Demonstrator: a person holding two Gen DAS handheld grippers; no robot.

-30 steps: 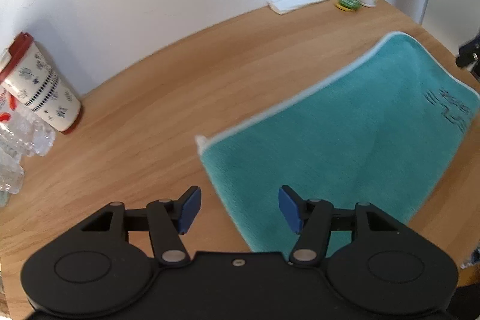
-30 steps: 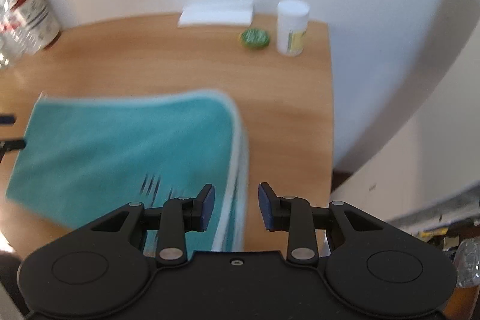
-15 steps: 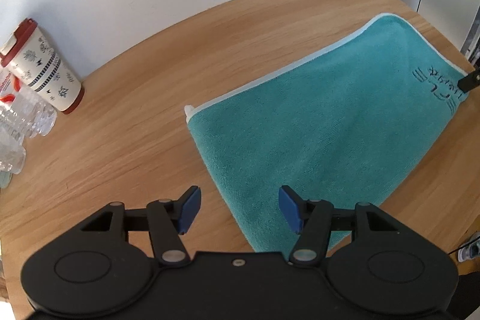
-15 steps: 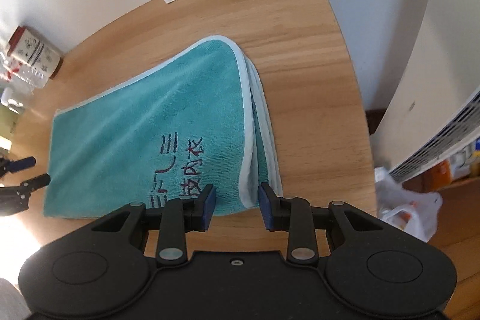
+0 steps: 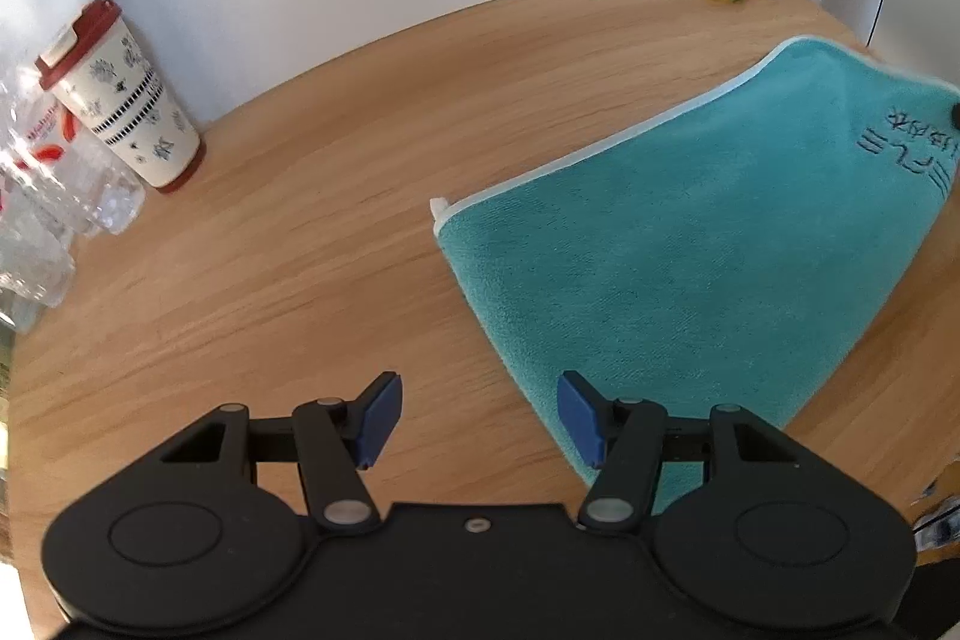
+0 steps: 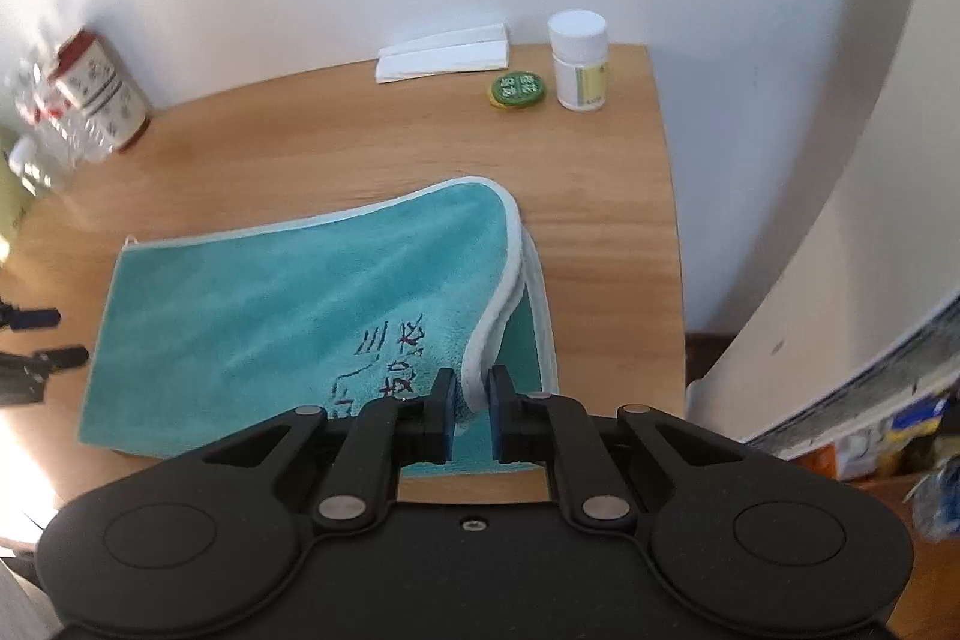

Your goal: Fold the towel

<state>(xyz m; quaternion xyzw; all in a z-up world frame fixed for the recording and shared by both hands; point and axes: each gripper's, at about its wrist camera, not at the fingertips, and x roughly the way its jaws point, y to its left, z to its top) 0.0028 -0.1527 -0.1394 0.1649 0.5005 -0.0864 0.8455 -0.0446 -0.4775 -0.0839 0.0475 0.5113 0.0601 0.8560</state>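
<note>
Notably, the right gripper (image 6: 466,415) was pinching the white-bound edge of the upper layer of the towel (image 6: 288,304), lifting that edge off the layer beneath at the right end. The left gripper (image 5: 477,418) had its jaws spread wide and held nothing; it hung over the table (image 5: 288,220) at the towel's near left end, one blue pad above bare wood and the other above the cloth.

The teal towel lay on the wooden table already doubled, two bound edges stacked at the right end. Judged from this, one fold was done and a further fold remained, with the left end not yet gripped.

The near right corner of the towel was hidden behind the right gripper's body. The embroidered lettering (image 6: 384,358) was partly covered, and the bottles (image 5: 36,220) beside the cup (image 5: 120,100) were too blurred to identify.
</note>
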